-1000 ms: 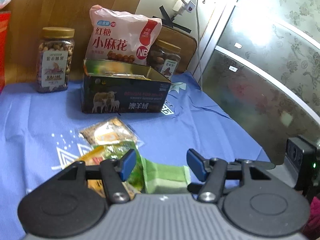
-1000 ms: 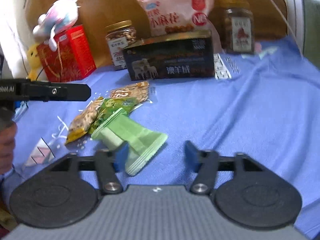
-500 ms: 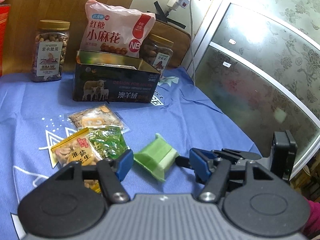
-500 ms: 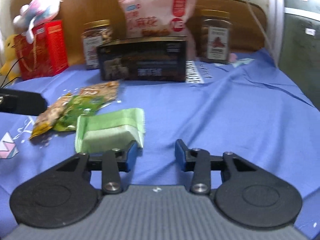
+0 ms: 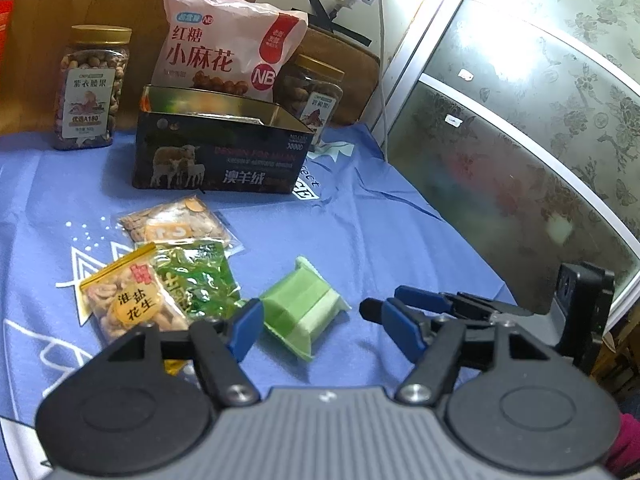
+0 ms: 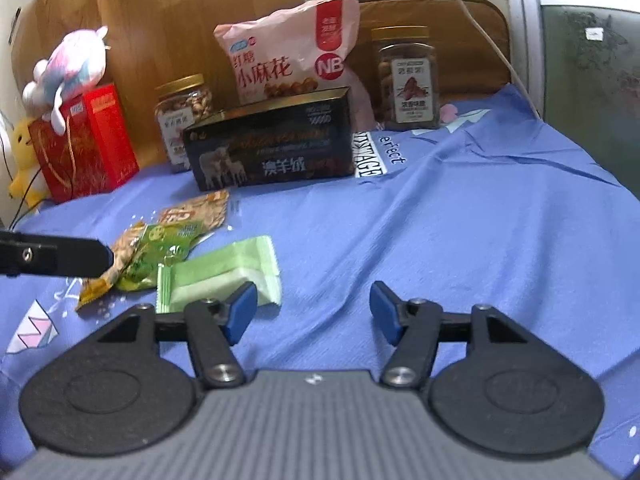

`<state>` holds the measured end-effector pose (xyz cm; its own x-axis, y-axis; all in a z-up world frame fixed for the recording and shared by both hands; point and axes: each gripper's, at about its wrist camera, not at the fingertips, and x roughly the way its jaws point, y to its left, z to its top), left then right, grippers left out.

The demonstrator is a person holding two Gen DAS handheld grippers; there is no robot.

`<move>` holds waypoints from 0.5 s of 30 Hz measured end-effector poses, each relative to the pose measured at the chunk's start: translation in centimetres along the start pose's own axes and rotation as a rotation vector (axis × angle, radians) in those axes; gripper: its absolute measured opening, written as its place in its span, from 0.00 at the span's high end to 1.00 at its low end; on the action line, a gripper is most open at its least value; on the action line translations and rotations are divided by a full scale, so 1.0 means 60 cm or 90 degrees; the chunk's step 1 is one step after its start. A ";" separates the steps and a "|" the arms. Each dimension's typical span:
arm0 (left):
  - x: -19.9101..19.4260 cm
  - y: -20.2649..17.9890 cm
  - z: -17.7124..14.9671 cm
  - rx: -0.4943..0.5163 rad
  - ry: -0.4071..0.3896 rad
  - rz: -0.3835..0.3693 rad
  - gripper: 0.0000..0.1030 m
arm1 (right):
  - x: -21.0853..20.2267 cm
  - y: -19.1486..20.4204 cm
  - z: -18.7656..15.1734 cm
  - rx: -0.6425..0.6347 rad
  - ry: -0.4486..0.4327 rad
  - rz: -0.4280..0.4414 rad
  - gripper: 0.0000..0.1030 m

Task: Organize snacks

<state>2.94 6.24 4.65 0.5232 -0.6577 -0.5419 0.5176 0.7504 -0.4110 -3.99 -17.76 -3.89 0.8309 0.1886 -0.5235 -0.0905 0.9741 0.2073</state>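
A pale green wrapped snack [image 5: 302,312] lies on the blue cloth just ahead of my open, empty left gripper [image 5: 320,330]. It also shows in the right wrist view [image 6: 224,274], left of my open, empty right gripper [image 6: 314,312]. Beside it lie a yellow peanut packet [image 5: 128,300], a green packet [image 5: 196,276] and a clear nut packet [image 5: 176,224]. An open dark tin box [image 5: 218,152] [image 6: 272,144] stands behind them. The right gripper's fingers [image 5: 404,316] show at the right in the left wrist view.
Behind the box stand a pink snack bag [image 5: 224,52] and two nut jars [image 5: 92,88] [image 6: 412,76]. A red gift bag [image 6: 84,144] with plush toys [image 6: 68,68] is at far left. A glass door [image 5: 520,120] bounds the right side.
Both grippers have drawn back and risen, so more of the packets shows. The right gripper's jaws have opened wider. The green snack lies where it was.
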 end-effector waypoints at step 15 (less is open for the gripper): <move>0.021 -0.013 0.005 -0.021 0.015 0.004 0.35 | -0.020 -0.054 0.006 0.030 -0.009 0.010 0.37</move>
<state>3.38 4.85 4.49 0.5108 -0.6512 -0.5612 0.4915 0.7568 -0.4309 -4.50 -21.21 -3.64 0.8373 0.2014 -0.5082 -0.0777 0.9641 0.2541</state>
